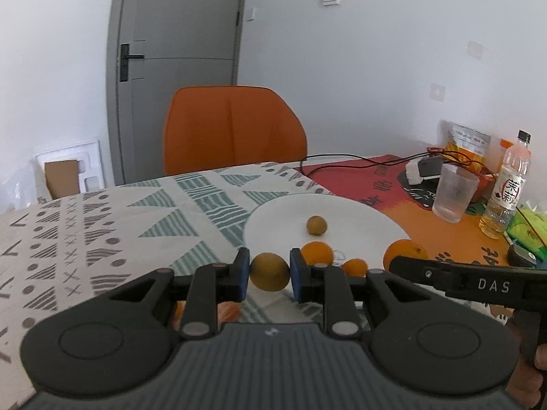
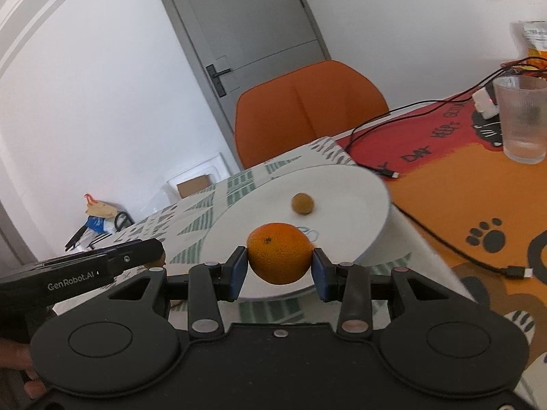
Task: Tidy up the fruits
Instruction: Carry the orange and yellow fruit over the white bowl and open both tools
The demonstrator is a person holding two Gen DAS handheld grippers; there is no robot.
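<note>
Brownish-green, the small round fruit (image 1: 269,271) sat clamped between the left gripper (image 1: 269,273) pads, at the white plate's (image 1: 359,215) near edge; only that view showed two loose oranges (image 1: 317,252) beside it. The right gripper (image 2: 279,263) squeezed an orange (image 2: 279,258), stem scar facing up-left, above the plate, where one small brown fruit (image 2: 302,203) lay farther off.

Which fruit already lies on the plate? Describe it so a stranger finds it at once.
Find the white plate on the patterned tablecloth before the orange chair. Near its middle lies one small brown fruit. It rests free on the plate, unlike the orange and brown fruit held in grippers.
</note>
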